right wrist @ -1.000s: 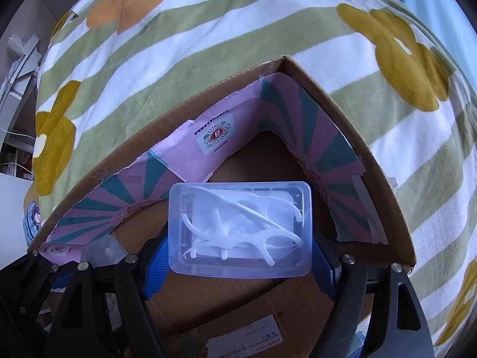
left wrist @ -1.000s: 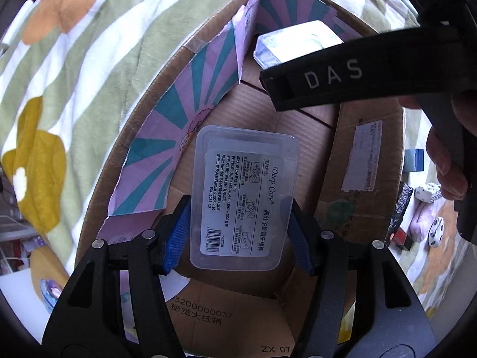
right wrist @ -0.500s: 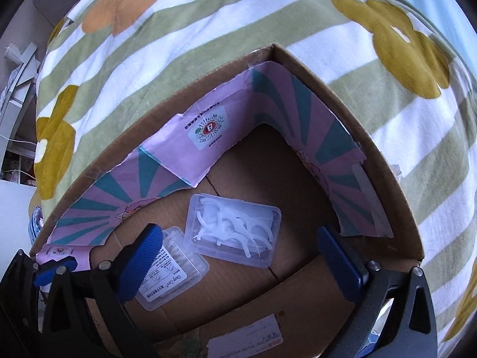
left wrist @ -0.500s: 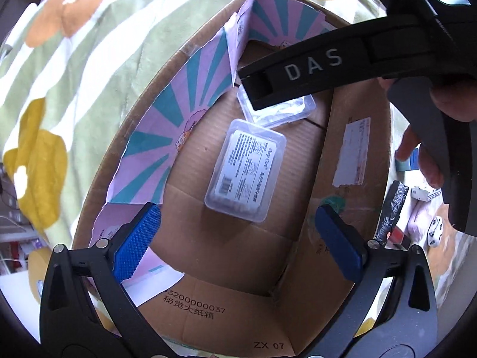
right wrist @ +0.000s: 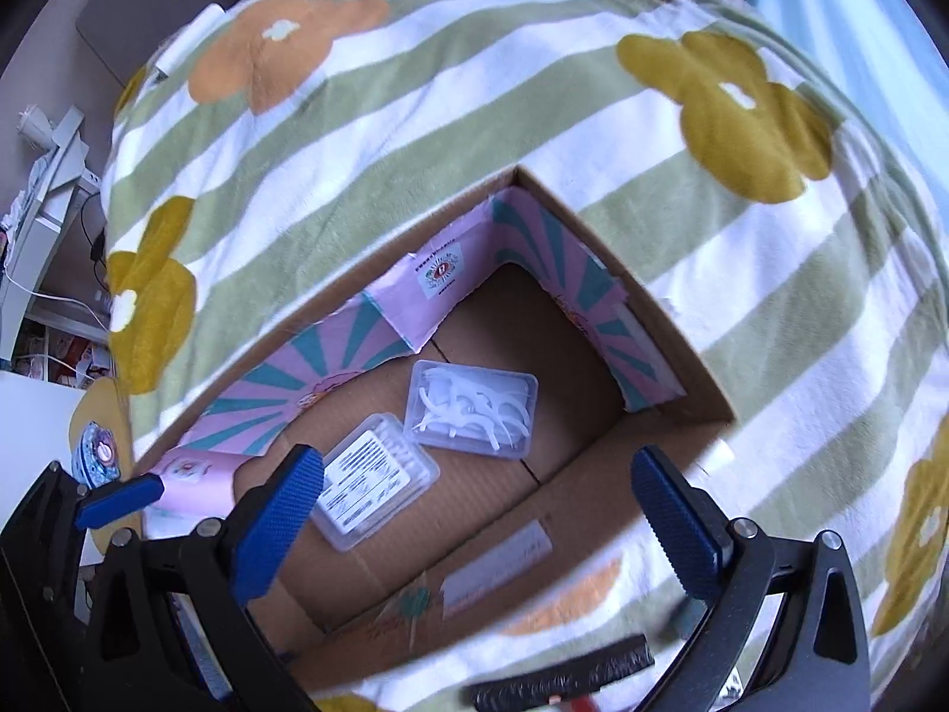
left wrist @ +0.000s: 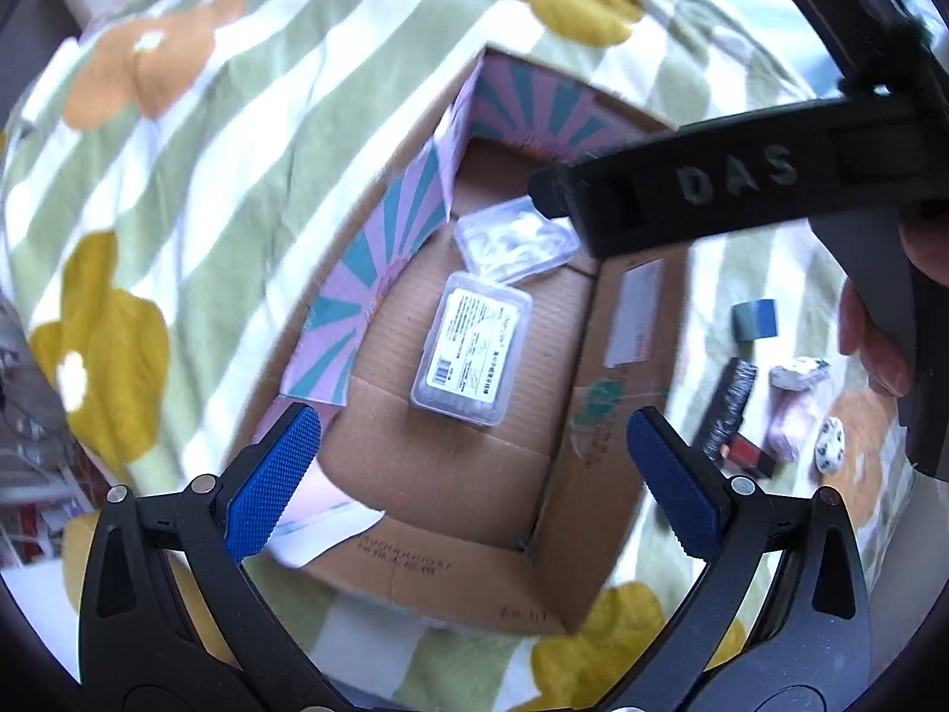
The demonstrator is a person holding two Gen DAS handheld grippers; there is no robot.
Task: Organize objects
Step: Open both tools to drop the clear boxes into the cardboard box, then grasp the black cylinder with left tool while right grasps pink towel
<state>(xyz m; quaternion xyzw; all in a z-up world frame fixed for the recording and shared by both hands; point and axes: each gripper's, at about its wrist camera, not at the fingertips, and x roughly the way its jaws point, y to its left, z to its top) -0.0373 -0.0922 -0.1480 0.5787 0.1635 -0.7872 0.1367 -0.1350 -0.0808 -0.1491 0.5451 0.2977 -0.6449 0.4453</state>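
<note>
Now both of your tools stand wide and empty above the cardboard box (right wrist: 682, 356), which sits on a blanket (right wrist: 415, 136) striped green and white with orange and mustard flowers. Your left tool (left wrist: 471, 474) has its blue ribbed pads spread far apart with nothing between them; your right tool (right wrist: 474, 510) is spread the same way, likewise bare.

Down on the box floor lie two clear plastic cases, touching or nearly so. Your floss pick case (right wrist: 471, 409) shows a jumble of white picks through its transparent lid and sits nearer the corner lined with pink-and-teal sunburst paper (right wrist: 332, 368). Your cotton swab case (right wrist: 373, 486) lies label up, a white printed sticker with a barcode on its lid, rows of white swab tips visible along one edge.

Outside the box, on the blanket, a few small items are scattered, among them a black glittery stick (left wrist: 726, 403) and a blue-green block (left wrist: 754, 320).
</note>
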